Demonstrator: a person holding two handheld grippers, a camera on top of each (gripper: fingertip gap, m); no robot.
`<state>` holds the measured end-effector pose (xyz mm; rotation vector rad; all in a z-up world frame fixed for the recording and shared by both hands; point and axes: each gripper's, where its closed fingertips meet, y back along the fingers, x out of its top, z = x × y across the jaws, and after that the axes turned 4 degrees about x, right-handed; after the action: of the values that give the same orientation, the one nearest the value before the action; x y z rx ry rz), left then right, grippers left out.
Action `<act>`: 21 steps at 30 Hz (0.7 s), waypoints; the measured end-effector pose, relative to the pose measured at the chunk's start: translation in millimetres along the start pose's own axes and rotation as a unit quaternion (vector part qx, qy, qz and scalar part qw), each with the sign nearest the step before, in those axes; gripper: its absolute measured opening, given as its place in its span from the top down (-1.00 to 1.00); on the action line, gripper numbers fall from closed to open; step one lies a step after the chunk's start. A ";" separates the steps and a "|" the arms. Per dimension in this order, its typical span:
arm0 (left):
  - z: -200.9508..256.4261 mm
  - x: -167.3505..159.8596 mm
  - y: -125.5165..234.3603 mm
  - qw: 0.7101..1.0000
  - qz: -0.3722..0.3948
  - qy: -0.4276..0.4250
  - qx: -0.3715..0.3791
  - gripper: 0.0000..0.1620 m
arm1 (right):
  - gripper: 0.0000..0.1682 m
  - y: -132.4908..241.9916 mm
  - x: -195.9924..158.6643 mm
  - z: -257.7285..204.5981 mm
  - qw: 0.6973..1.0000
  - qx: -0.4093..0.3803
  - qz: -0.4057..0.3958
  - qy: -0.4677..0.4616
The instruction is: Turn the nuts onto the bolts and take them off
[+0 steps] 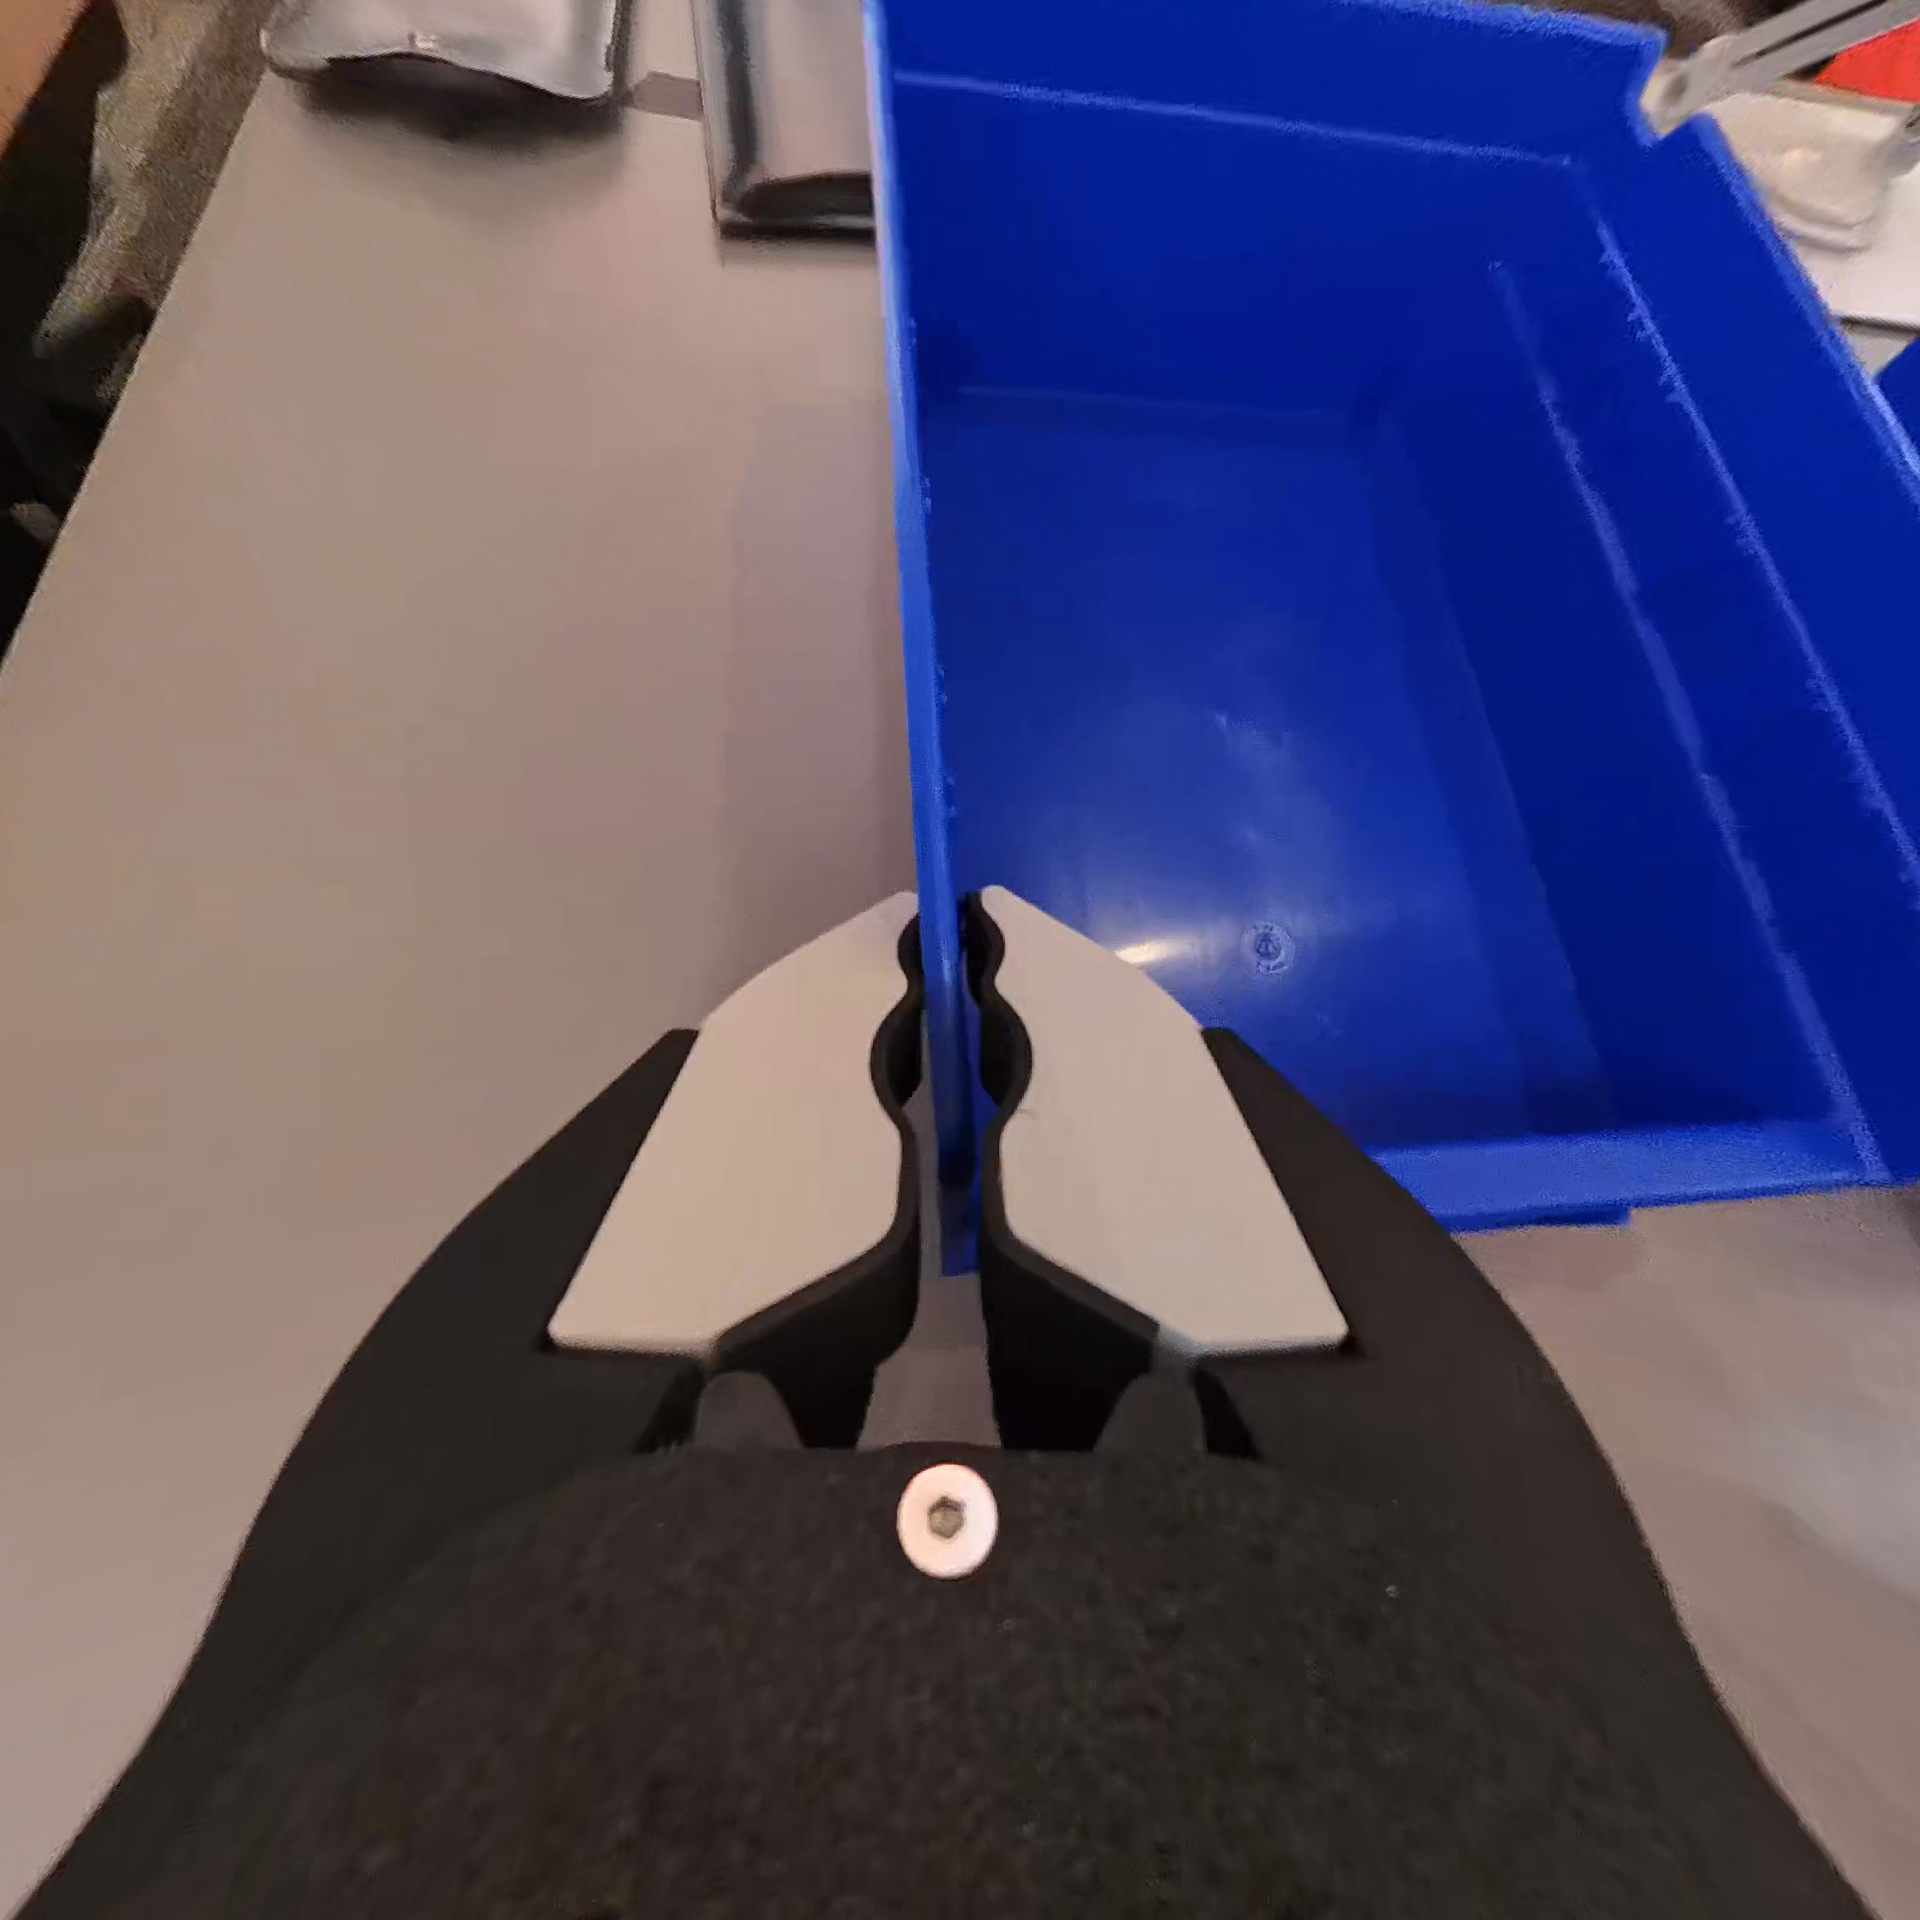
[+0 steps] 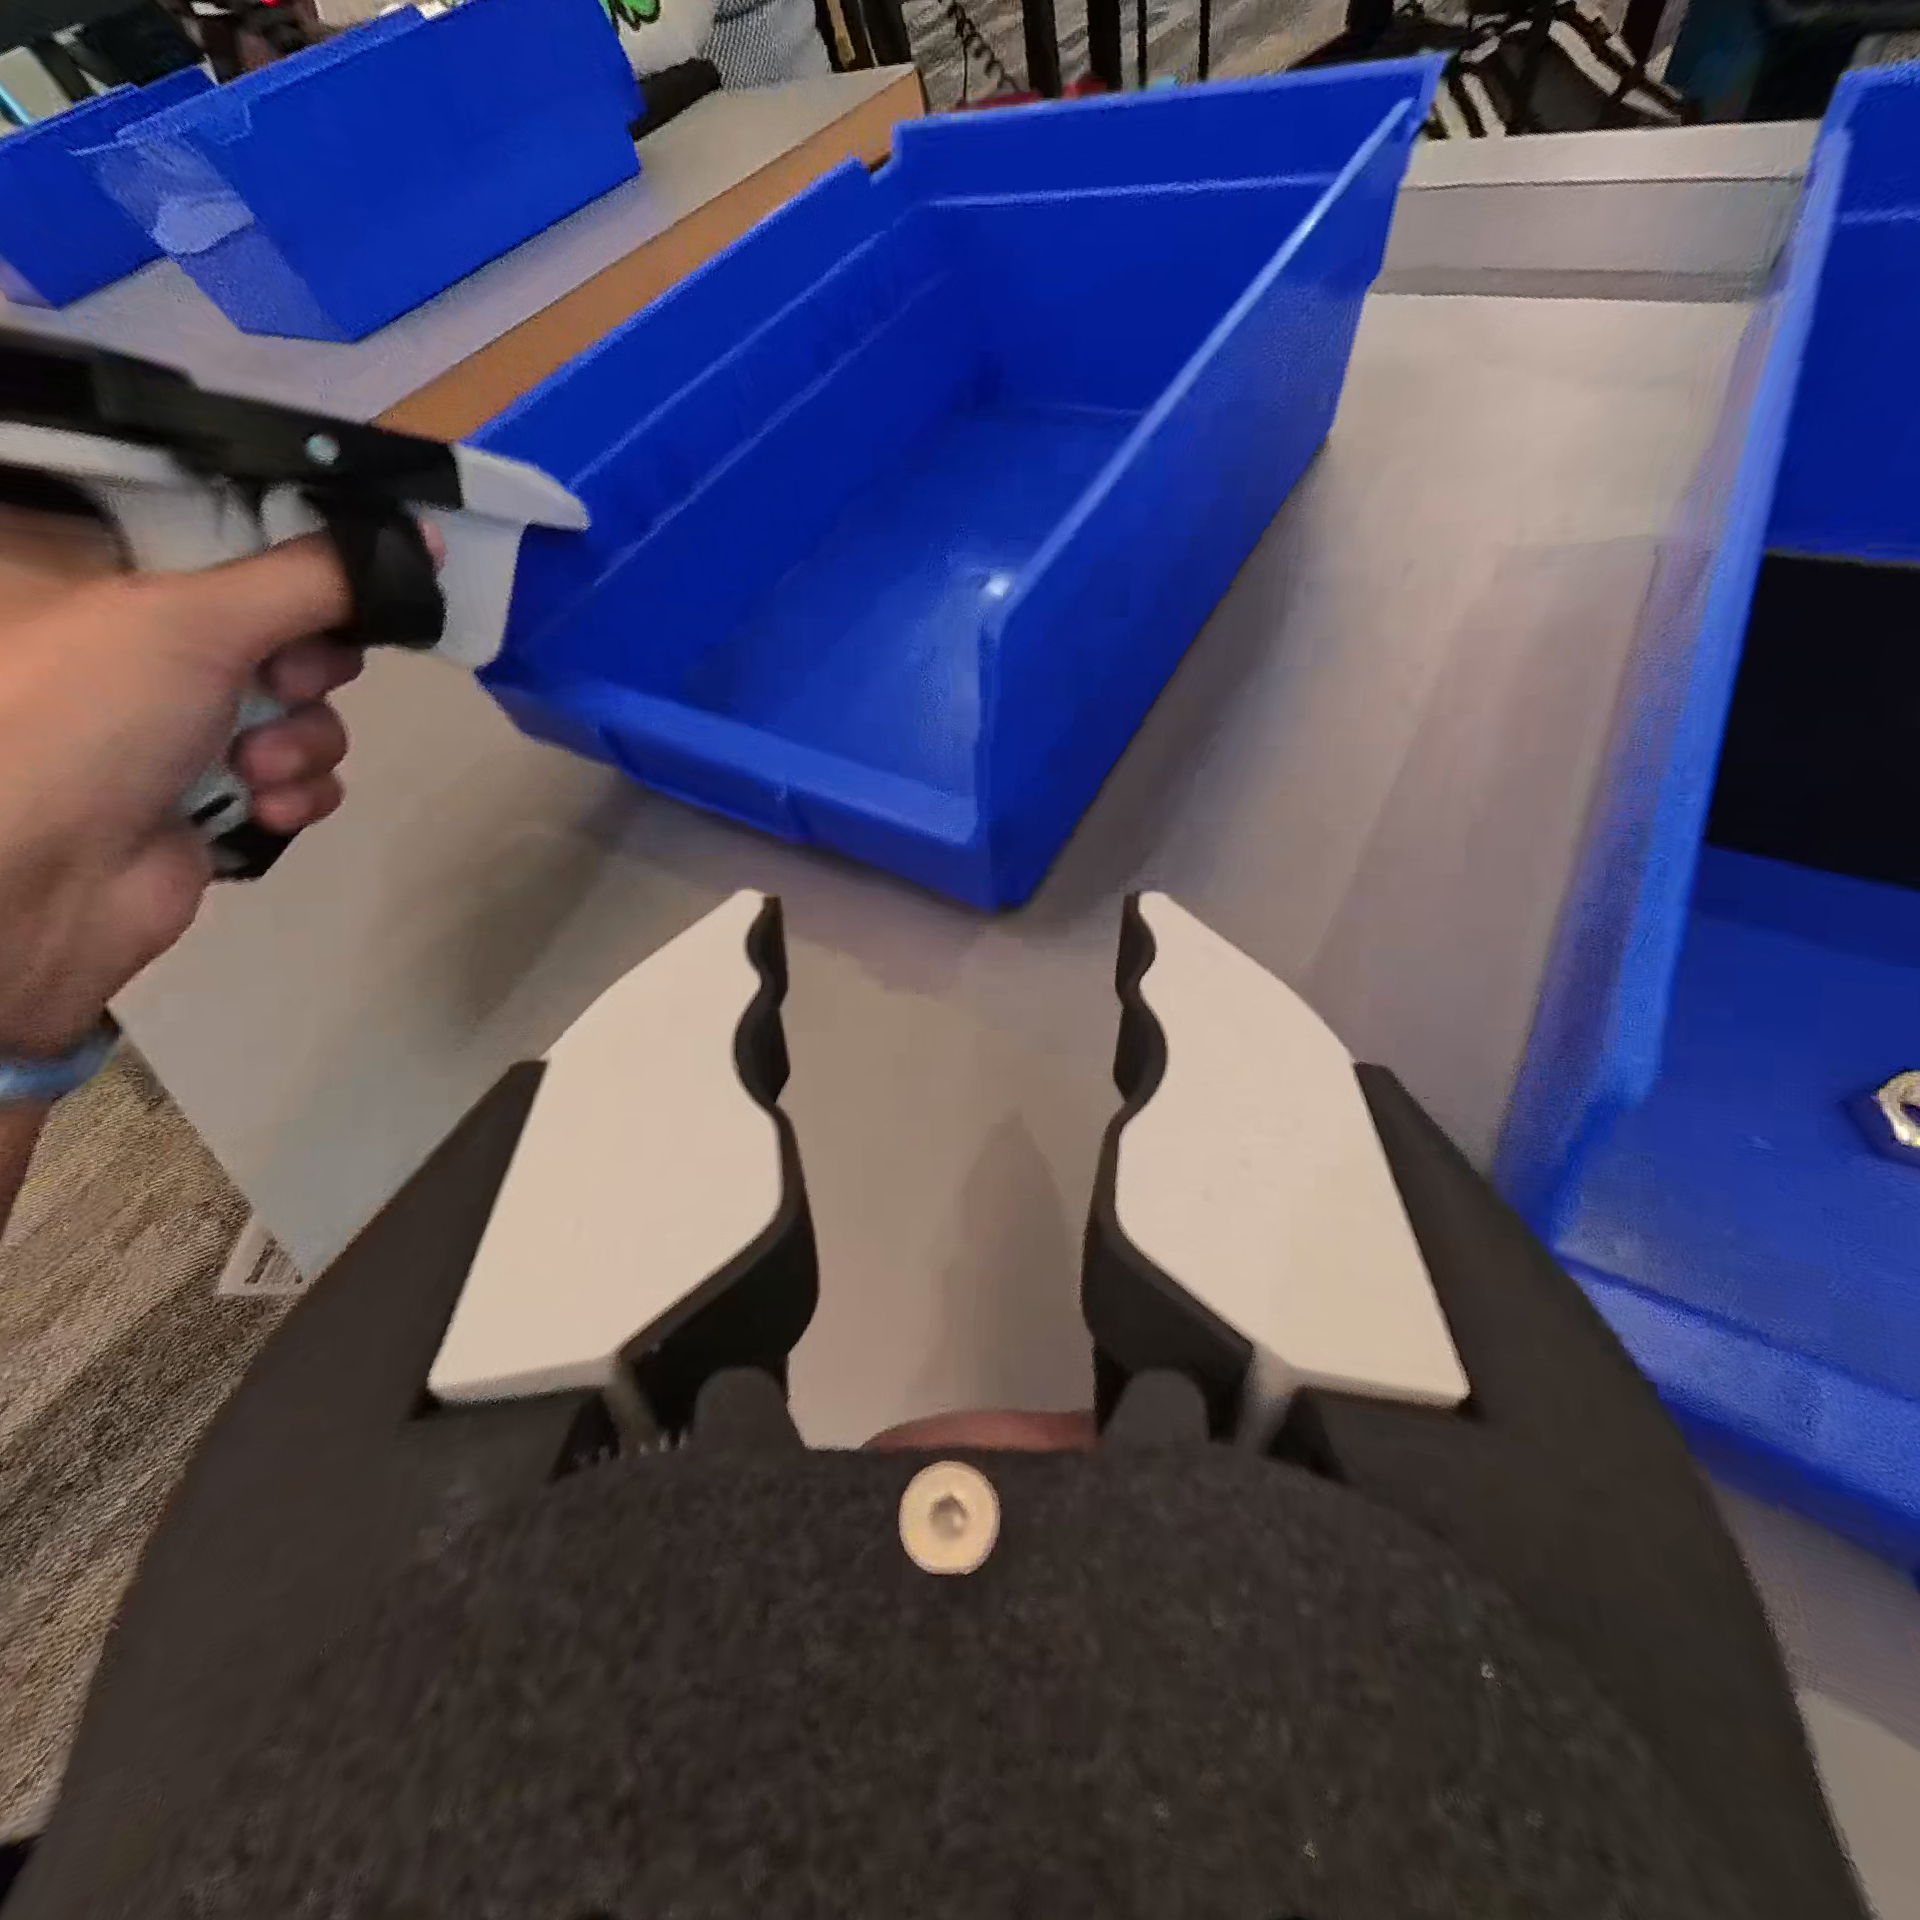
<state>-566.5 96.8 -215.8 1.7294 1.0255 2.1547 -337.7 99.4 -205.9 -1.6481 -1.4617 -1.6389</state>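
My left gripper (image 1: 943, 920) is shut on the left side wall of an empty blue bin (image 1: 1299, 644), with one pad outside the wall and one inside. The right wrist view shows the same bin (image 2: 935, 520) on the grey table, with the left gripper (image 2: 540, 520) clamped on its near left corner and a hand on its handle. My right gripper (image 2: 951, 914) is open and empty above the table, just short of the bin's front corner. A silver nut (image 2: 1907, 1122) lies in a second blue bin (image 2: 1662, 935) at the right edge.
Two more blue bins (image 2: 395, 197) stand on another table at the back left. Dark pouches (image 1: 790, 135) lie on the grey table (image 1: 416, 675) behind the bin. The table edge and carpet floor (image 2: 94, 1299) show at the lower left. Spacing between my two grippers at the tips: around 25 cm. The silver nut (image 2: 1907, 1122) is closer to my right gripper, around 15 cm from its tips; the left tips are 40 cm off.
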 end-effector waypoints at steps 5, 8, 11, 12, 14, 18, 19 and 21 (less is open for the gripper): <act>16.6 -36.7 44.7 0.999 0.015 0.006 0.039 0.94 | 0.35 -19.6 7.7 0.6 0.998 -0.052 -0.006 0.030; 21.5 -57.5 70.1 0.998 0.030 -0.009 0.063 0.94 | 0.41 -27.2 7.1 7.4 0.993 -0.102 -0.012 0.056; 22.1 -71.3 87.6 0.997 0.035 0.002 0.069 0.94 | 0.73 -28.2 3.6 3.8 0.995 -0.094 -0.015 0.022; 19.4 -74.7 92.2 0.996 0.036 0.004 0.078 0.94 | 0.90 -26.4 2.2 4.7 0.995 -0.097 -0.021 0.008; 17.3 -80.2 100.0 0.996 0.039 0.013 0.079 0.94 | 0.93 -23.4 1.5 0.6 0.996 -0.081 -0.033 0.012; 28.8 -75.2 124.2 0.992 0.082 0.002 0.098 0.95 | 0.94 -2.1 20.5 -5.4 0.995 -0.085 -0.026 0.034; 35.7 -67.4 133.4 0.990 0.101 0.006 0.097 0.94 | 0.94 7.0 35.5 -5.7 0.995 -0.087 -0.003 0.039; 53.5 -41.4 153.7 0.984 0.146 -0.010 0.103 0.94 | 0.94 33.2 73.8 -4.3 0.992 -0.098 0.052 0.065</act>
<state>-464.6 -18.9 -149.2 2.1095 1.0824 2.2623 -328.7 111.6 -126.3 -1.6530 -1.1633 -1.8417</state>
